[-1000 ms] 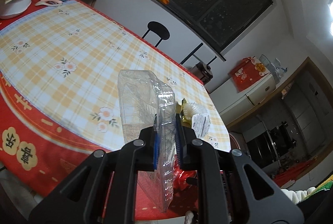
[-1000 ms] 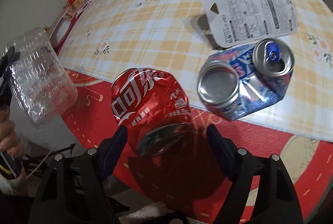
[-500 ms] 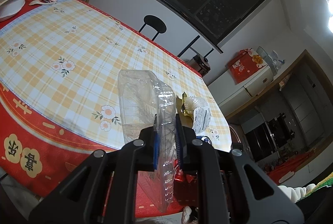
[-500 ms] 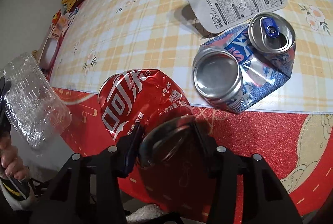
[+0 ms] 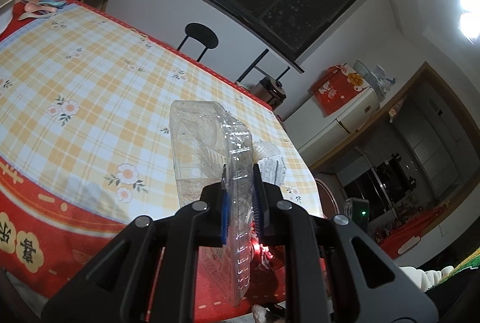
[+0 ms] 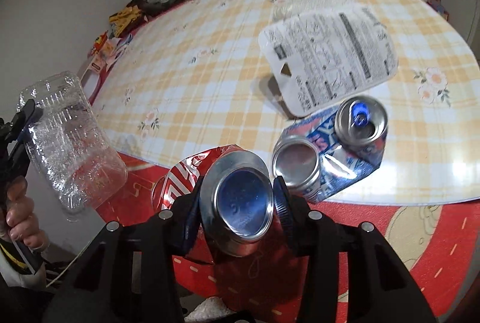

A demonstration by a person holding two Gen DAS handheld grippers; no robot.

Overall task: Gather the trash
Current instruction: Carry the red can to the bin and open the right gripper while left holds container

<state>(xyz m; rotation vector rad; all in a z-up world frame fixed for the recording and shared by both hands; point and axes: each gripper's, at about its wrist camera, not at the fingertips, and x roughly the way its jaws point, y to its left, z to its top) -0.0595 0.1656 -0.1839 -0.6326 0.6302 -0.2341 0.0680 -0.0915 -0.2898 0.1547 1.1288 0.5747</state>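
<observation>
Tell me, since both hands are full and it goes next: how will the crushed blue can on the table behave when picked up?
The crushed blue can is folded nearly flat, so it probably won't roll. Its creased walls look thin, so it is likely light and may buckle further under the jaws. The bare metal ends look smooth; a grip there might slip.

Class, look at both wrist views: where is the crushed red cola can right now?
In the right wrist view the red cola can sits low and central, clamped between the right gripper, lifted off the tablecloth's red border, left of the crushed blue can.
</observation>
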